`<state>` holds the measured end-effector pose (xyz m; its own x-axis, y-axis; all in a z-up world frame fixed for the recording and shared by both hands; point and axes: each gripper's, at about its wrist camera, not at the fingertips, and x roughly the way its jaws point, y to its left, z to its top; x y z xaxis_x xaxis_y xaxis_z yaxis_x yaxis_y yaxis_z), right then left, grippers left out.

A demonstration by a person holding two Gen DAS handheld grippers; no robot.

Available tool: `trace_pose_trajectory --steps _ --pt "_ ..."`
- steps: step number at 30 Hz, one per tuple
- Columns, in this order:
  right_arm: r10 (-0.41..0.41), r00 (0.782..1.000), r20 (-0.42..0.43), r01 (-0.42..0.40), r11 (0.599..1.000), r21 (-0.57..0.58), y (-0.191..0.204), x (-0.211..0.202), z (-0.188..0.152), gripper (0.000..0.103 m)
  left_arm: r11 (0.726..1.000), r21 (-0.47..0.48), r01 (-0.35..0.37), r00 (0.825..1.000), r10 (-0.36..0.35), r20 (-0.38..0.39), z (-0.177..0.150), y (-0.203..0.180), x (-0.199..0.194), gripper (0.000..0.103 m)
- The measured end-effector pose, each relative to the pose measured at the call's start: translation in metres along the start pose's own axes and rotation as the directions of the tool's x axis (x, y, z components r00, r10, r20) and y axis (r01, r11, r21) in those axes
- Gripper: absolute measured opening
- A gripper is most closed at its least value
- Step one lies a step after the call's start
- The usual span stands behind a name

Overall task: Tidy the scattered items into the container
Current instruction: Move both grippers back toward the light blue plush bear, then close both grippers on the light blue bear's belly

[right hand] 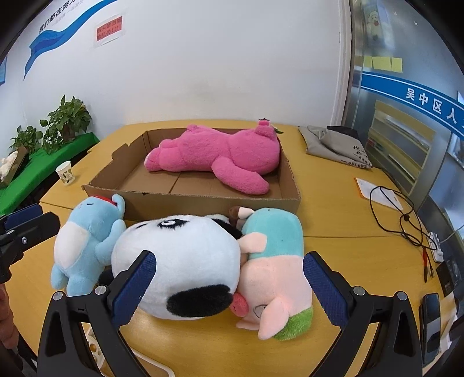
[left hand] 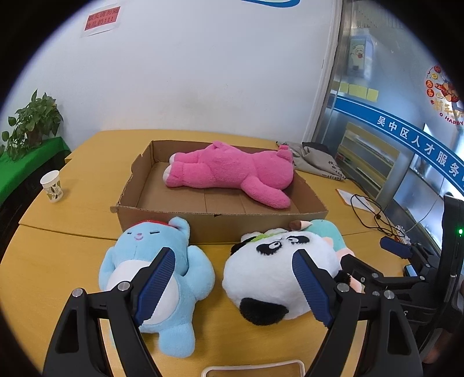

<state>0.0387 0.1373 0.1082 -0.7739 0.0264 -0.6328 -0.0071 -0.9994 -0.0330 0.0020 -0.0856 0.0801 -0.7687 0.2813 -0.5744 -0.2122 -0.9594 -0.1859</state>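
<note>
Three plush toys on yellow wooden counter, blue bear, white panda, teal-pink cow, pink bear inside brown cardboard box, left tongs and right tongs both spread wide, empty.

On the glass partition at the right of my left wrist view, a blue band carries white characters, 吴中区人才服务; my right wrist view shows only 吴中区人 of it. A round festive sticker near the right edge reads 新年 and "HAPPY", cut off by the frame. The red notice on the white wall, upper left, ends in "!!!", but I cannot read its characters. A blue wall stripe begins 我们都在努力. The grey cloth bag bears writing too small to read.
</note>
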Motion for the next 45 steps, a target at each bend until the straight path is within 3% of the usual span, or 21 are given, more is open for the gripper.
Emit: trace_pose_trajectory --steps 7,12,17,22,24,27,30,35,40,45 --pt "0.015 1.000 0.019 -0.014 1.000 -0.025 0.003 -0.004 0.000 0.103 1.000 0.023 0.004 1.000 -0.004 -0.013 0.000 0.009 0.002 0.083" --pt "0.129 0.992 0.006 -0.129 0.991 -0.041 0.013 0.000 -0.001 0.103 0.999 -0.026 0.021 0.998 -0.022 -0.052 0.002 0.039 0.003 0.083" --pt "0.282 0.959 0.008 -0.278 0.951 -0.138 0.053 -0.001 -0.003 0.103 0.996 -0.078 0.035 0.993 -0.044 -0.106 -0.002 0.075 0.013 0.083" --pt "0.424 0.905 -0.031 -0.417 0.871 -0.259 0.107 0.000 -0.015 0.103 0.991 -0.133 0.018 0.985 -0.040 -0.167 -0.014 0.113 0.034 0.083" --pt "0.452 0.891 -0.047 -0.443 0.841 -0.311 0.131 0.003 -0.021 0.103 0.990 -0.141 0.028 0.975 -0.058 -0.213 -0.018 0.127 0.050 0.083" --pt "0.498 0.865 -0.068 -0.482 0.785 -0.388 0.164 0.008 -0.028 0.103 0.991 -0.135 -0.016 0.955 -0.025 -0.295 -0.026 0.143 0.074 0.083" --pt "0.495 0.867 -0.053 -0.462 0.762 -0.455 0.191 0.017 -0.032 0.103 0.980 -0.182 0.077 0.941 -0.132 -0.312 -0.030 0.152 0.085 0.083" --pt "0.440 0.893 -0.094 -0.422 0.748 -0.512 0.223 0.054 -0.038 0.103 0.982 -0.143 0.121 0.932 -0.162 -0.325 -0.032 0.152 0.090 0.083" --pt "0.366 0.915 -0.169 -0.401 0.777 -0.485 0.227 0.101 -0.053 0.103 0.980 -0.136 0.147 0.921 -0.186 -0.343 -0.033 0.152 0.096 0.083" --pt "0.413 0.894 -0.173 -0.443 0.765 -0.467 0.226 0.105 -0.051 0.103 0.982 -0.119 0.150 0.921 -0.182 -0.345 -0.030 0.148 0.101 0.083"
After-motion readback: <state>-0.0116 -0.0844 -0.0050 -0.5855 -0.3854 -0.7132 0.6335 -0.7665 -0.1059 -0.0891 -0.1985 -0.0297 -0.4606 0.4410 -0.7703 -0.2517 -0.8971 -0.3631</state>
